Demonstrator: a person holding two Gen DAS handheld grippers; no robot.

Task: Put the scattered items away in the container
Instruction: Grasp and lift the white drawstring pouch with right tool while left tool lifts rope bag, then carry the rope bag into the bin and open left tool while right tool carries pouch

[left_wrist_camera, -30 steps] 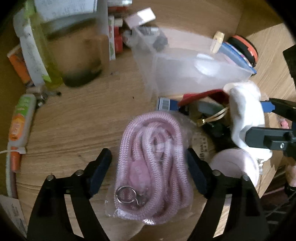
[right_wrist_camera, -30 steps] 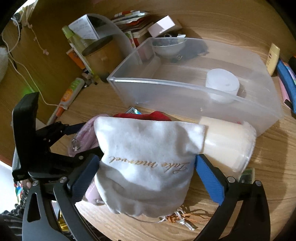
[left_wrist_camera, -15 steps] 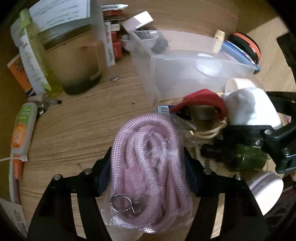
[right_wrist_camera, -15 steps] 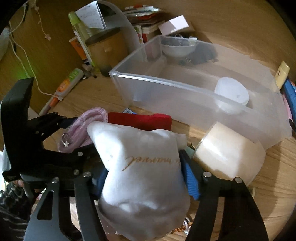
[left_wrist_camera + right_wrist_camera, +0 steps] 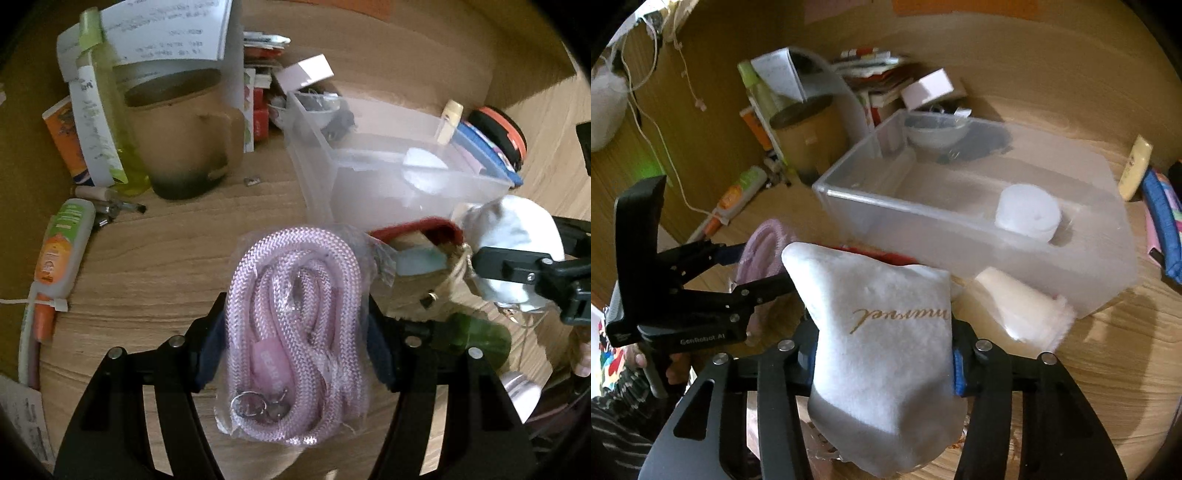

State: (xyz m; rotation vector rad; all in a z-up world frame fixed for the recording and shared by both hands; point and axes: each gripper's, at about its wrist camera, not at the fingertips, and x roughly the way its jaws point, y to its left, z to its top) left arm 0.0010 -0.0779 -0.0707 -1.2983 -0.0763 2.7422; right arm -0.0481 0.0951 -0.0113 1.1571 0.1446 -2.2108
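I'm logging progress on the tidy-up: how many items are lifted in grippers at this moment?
2. The bagged pink rope is clamped in the left gripper; the white pouch is squeezed in the right gripper, both in front of the clear container.

wooden table (image 5: 166,258), clear container (image 5: 960,218), mug (image 5: 184,147)

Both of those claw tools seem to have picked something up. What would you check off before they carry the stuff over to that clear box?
1. Left gripper pinching the bagged pink rope: ok, pads press both sides.
2. Right gripper pinching the white pouch: ok; its jaws have just been closing on it.
3. Room in the clear container: ok, floor mostly bare beside a white roll.
4. Pouch drawstring free of the clutter: cannot tell.
5. Way to the container unblocked: ok, nothing tall in front.
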